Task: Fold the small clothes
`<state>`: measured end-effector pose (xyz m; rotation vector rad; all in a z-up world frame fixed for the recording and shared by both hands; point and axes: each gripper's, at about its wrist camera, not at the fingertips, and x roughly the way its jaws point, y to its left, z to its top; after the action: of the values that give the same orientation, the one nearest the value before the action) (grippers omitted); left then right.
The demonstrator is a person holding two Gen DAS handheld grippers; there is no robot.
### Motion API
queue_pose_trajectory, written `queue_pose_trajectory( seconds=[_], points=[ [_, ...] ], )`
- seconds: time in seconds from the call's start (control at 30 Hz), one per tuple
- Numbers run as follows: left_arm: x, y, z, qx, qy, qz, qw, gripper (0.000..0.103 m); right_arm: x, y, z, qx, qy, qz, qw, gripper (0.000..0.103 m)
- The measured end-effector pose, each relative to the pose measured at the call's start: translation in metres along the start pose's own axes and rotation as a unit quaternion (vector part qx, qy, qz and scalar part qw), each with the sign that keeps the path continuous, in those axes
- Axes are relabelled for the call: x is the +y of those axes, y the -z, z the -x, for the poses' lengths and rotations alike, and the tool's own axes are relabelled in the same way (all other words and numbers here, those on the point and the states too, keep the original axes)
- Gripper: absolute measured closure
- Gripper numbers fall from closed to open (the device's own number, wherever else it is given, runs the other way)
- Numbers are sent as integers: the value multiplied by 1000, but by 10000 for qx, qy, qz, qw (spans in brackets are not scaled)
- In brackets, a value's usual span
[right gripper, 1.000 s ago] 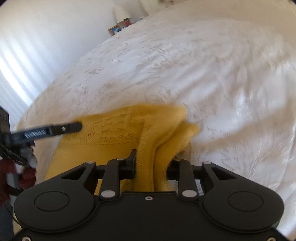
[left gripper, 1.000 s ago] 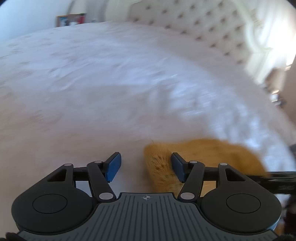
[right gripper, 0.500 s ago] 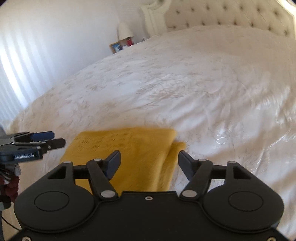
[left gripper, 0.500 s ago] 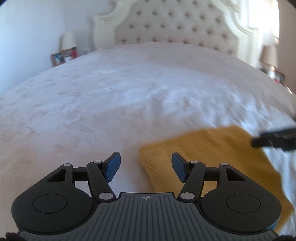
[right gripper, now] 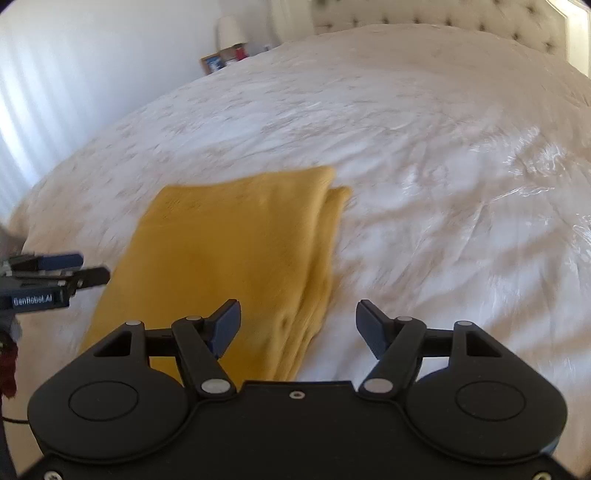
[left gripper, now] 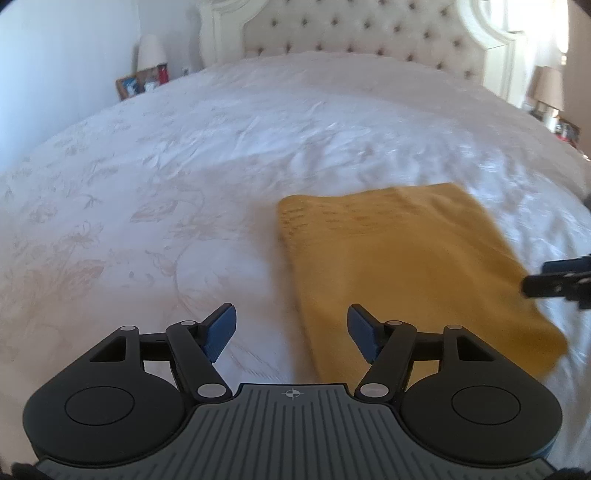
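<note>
A mustard-yellow knit garment [left gripper: 399, 266] lies folded flat in a rectangle on the white bedspread [left gripper: 184, 155]. My left gripper [left gripper: 291, 328] is open and empty, above the garment's near left edge. The garment also shows in the right wrist view [right gripper: 229, 266], with a folded layer sticking out along its right side. My right gripper [right gripper: 299, 328] is open and empty, above the garment's near right edge. The left gripper's fingers [right gripper: 59, 262] show at the left of the right wrist view. The right gripper's fingers [left gripper: 561, 277] show at the right edge of the left wrist view.
A tufted cream headboard [left gripper: 369, 33] stands at the far end of the bed. A nightstand with a lamp [left gripper: 149, 51] and a picture frame [left gripper: 129, 86] is at the far left. Another lamp [left gripper: 548, 88] stands at the far right.
My right gripper let go of the yellow garment and opened. Both grippers pulled back and up from it. The garment now lies flat and folded.
</note>
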<state>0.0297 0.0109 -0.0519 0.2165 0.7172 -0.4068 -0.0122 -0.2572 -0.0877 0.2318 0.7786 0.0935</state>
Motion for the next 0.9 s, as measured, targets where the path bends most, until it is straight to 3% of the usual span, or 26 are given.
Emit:
queue_pose_trajectory(
  seconds=[0.13,0.2,0.3,0.37,0.43,0.53,0.8,0.9],
  points=[
    [-23,23,3,278,-14,-209,9994,37,19,24,0,438,194,352,9982,31],
    [-27,37,1,513,-4,-144,9986,37,19,34,0,614,188,224,9977,31],
    [-28,49,10,482,-101,94,9987,37,17,41,11,613,190,19,9979,30],
    [-26,49,20,407,-163,246,9987,37,18,40,26,446,182,-37,9988,23],
    [-26,47,33,265,-244,375,9986,37,22,37,40,213,190,-29,9996,8],
    [-29,37,52,30,-393,492,9980,37,28,29,63,-232,166,-61,9996,0],
    [-49,10,90,-442,-706,818,9932,33,48,15,85,-608,219,22,9979,1],
    [-59,4,93,-238,-1235,844,9885,33,49,16,88,-665,162,-31,9977,1]
  ],
)
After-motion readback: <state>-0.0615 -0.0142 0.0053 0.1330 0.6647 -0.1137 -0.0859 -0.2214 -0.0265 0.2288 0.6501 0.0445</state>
